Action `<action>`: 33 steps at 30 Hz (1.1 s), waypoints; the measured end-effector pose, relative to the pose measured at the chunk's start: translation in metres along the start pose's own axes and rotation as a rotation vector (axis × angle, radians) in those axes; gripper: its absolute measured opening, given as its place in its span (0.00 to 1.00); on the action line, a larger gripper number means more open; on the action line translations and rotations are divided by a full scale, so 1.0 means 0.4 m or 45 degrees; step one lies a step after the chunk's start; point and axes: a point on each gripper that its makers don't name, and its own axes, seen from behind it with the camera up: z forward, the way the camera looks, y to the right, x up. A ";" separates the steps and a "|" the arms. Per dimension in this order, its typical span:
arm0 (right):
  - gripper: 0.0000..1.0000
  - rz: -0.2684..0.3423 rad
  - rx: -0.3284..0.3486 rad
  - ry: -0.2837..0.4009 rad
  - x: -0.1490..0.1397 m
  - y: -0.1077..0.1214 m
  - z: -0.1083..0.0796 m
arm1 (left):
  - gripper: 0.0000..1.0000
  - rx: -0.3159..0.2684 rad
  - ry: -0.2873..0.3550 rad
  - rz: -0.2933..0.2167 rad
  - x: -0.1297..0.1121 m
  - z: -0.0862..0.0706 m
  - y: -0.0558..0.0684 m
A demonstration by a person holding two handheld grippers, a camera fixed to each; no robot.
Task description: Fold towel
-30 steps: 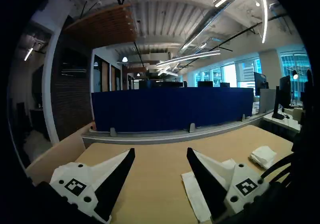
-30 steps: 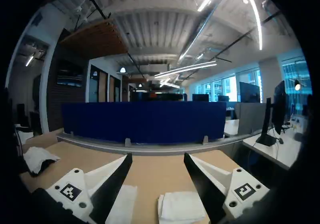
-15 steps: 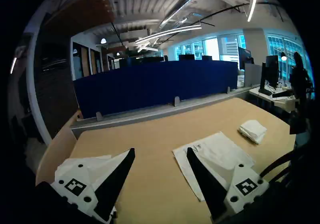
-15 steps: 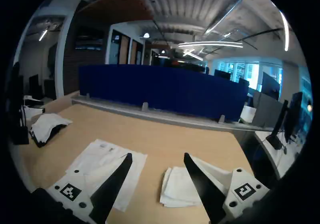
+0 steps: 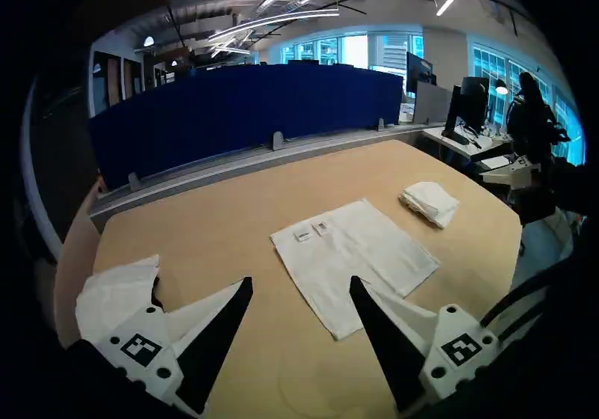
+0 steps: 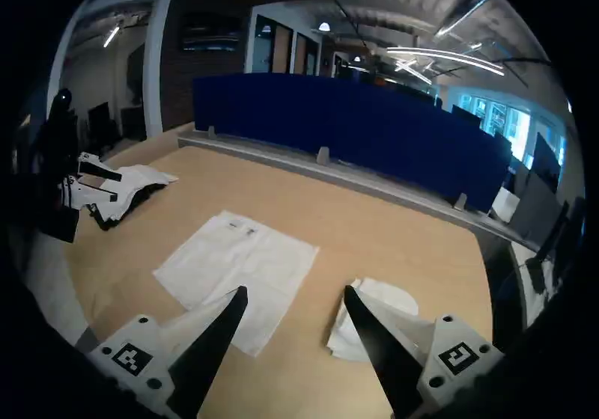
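Towel (image 5: pixel 356 258) now nearer, folded stack (image 5: pixel 429 202) beside.

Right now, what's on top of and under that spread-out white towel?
The spread towel lies flat on the wooden table. Two small tags show on top near one edge. Whatever the cloth covers cannot be seen.

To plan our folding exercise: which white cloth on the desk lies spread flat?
The centre towel, with two small tags; the folded stack sits right, the crumpled pile left.

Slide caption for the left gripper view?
Open left gripper faces a flat white cloth towel spread on the tan wooden desk, a folded white towel beyond it.
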 end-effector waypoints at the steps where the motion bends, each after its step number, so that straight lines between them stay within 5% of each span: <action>1: 1.00 -0.003 0.004 -0.004 -0.004 -0.003 0.002 | 0.96 -0.003 -0.002 0.004 -0.002 0.003 0.003; 17: 1.00 -0.040 0.054 -0.053 -0.103 -0.058 0.065 | 0.96 -0.054 -0.025 0.089 -0.082 0.066 0.050; 33: 1.00 -0.095 0.111 -0.128 -0.261 -0.121 0.163 | 0.97 -0.122 -0.093 0.128 -0.226 0.159 0.120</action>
